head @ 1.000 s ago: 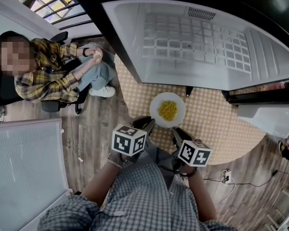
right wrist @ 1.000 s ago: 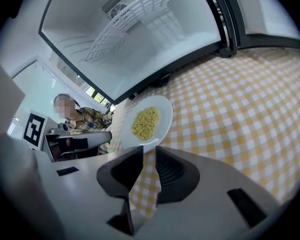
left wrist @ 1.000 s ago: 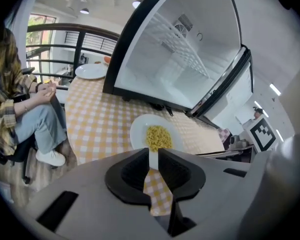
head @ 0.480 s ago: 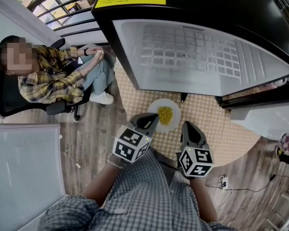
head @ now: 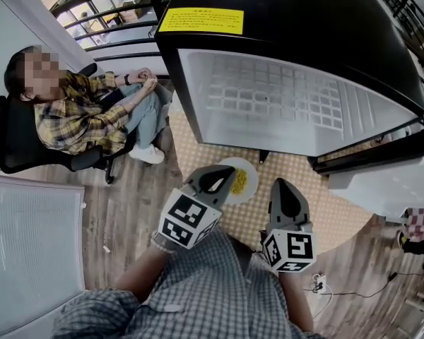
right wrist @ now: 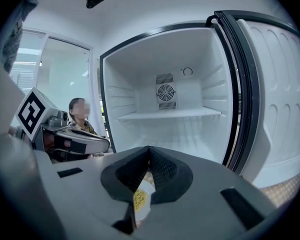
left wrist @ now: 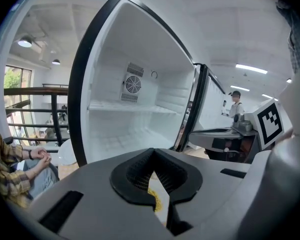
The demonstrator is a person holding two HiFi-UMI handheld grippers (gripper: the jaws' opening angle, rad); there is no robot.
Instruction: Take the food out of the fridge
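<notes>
below and just ahead of both grippers, the plate (head: 250,167) of yellow food (head: 240,181) is sitting on the checked mat (head: 304,182) on the floor, outside the fridge (head: 283,97) and close to its open front. the left gripper (head: 226,172) is hanging over the plate's near edge with its jaws pressed together and nothing between them; through the slit under its pads only a sliver of plate and food is showing, well below. the right gripper (head: 283,184) is hovering just beside the plate, to the right of its partner, with its jaws likewise brought together and empty. both are pointing forward and a little downward toward the fridge mouth, apart from the plate.

beyond the grippers, the fridge is standing wide open, and its shelf (right wrist: 170,114) and white walls are looking bare in both gripper views, so the food is probably already out and the empty grip fits that. off to the left gripper's outer side, a seated person (head: 85,115) in a plaid shirt is sitting in a chair, well clear of the work.
</notes>
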